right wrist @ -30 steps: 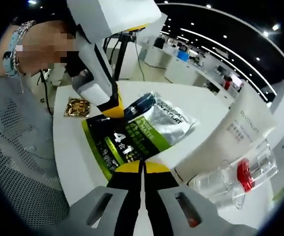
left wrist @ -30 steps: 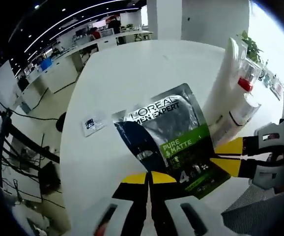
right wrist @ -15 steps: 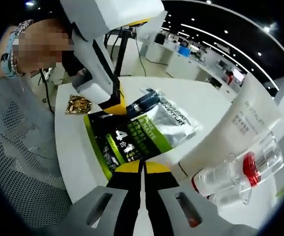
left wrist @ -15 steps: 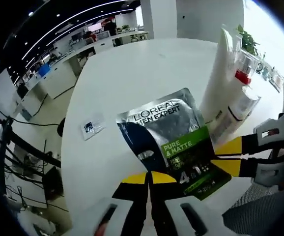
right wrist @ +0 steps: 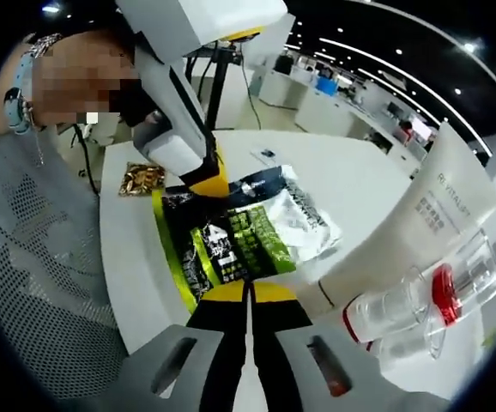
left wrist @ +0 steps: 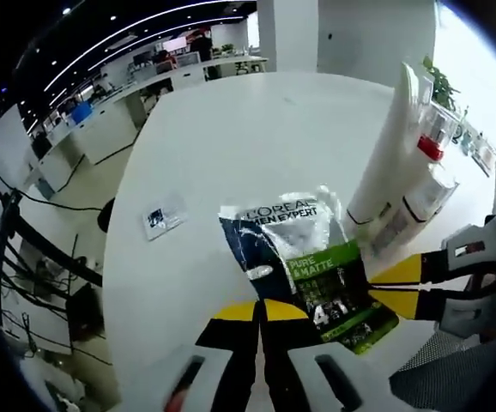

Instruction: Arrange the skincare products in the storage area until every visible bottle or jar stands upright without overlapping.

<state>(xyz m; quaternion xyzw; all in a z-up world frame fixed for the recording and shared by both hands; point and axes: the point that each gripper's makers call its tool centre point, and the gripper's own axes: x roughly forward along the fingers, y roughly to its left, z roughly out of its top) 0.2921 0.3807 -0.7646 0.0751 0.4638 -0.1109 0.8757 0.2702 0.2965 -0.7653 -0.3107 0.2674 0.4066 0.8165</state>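
A silver, dark and green L'Oreal Men Expert sachet [left wrist: 304, 262] hangs between both grippers, buckled in the middle. My left gripper [left wrist: 261, 311] is shut on its near side edge. My right gripper [left wrist: 394, 283] comes in from the right, shut on its green end. In the right gripper view the sachet [right wrist: 239, 236] rises from my right gripper [right wrist: 250, 293], and my left gripper [right wrist: 212, 182] pinches its far edge. A tall white tube [left wrist: 384, 159] stands upright beside it, with a clear red-banded bottle [left wrist: 428, 142] and a white bottle [left wrist: 420, 202] just behind. The Revitalift tube [right wrist: 420, 227] and clear bottles [right wrist: 432, 296] show at right.
The round white table [left wrist: 231, 129] carries a small flat packet [left wrist: 164, 216] to the left. A gold-patterned packet [right wrist: 142, 178] lies near the table edge by the person's mesh sleeve [right wrist: 33, 283]. Office desks stand beyond.
The sachet has crumpled and looks shorter; its silver end has curled up between the two shut grippers. Both views have shifted slightly with the hands.
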